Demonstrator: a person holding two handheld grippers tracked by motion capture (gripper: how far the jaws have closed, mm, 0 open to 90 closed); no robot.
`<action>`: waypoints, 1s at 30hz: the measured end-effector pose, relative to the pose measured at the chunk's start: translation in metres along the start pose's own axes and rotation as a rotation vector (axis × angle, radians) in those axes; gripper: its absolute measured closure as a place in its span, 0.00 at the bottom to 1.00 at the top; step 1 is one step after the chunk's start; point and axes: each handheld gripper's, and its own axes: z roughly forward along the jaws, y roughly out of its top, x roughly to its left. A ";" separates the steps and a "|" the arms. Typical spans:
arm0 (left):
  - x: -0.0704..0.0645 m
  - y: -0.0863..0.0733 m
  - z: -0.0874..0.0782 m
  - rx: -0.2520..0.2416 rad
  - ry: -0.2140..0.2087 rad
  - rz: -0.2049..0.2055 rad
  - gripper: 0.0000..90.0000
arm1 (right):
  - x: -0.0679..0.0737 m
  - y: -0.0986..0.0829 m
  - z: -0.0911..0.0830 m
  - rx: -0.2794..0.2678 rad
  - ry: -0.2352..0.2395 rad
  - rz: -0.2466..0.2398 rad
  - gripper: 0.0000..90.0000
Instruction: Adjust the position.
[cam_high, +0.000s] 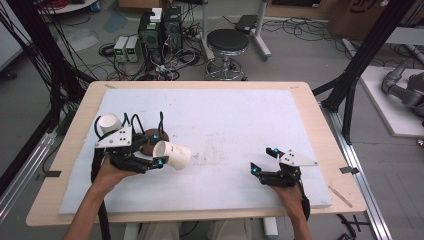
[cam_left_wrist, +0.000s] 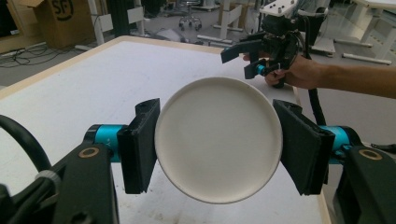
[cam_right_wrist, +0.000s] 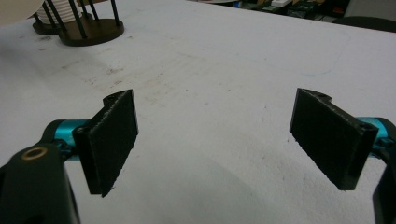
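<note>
Left gripper (cam_high: 159, 150) clamped on a paper cup (cam_high: 172, 154), right gripper (cam_high: 264, 161) wide apart with nothing between.

From the left gripper view, the two black pads (cam_left_wrist: 140, 144) press on either side of the white cup (cam_left_wrist: 218, 139), whose flat round bottom faces the camera. Seen from above, that cup lies on its side in the grip, held just over the white table top (cam_high: 225, 115) left of the middle, next to a dark round stand (cam_high: 150, 136) with thin black rods. A second white cup (cam_high: 108, 123) sits just behind the left hand (cam_high: 112, 172). The right gripper's pads (cam_right_wrist: 112, 140) stand well apart above bare table, near the front right edge, well away from the cup. Beyond the table stands a black stool (cam_high: 227, 42) among cables on the floor.
</note>
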 end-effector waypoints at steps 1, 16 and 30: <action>0.000 0.000 0.000 0.002 0.000 0.000 0.39 | 0.000 0.000 0.000 -0.001 0.000 -0.001 0.17; 0.001 -0.002 0.003 -0.012 -0.015 -0.017 0.39 | -0.002 0.009 0.004 0.014 0.088 0.000 0.23; -0.003 0.002 0.011 -0.020 -0.038 -0.010 0.39 | 0.003 0.048 0.004 0.006 0.184 -0.077 0.20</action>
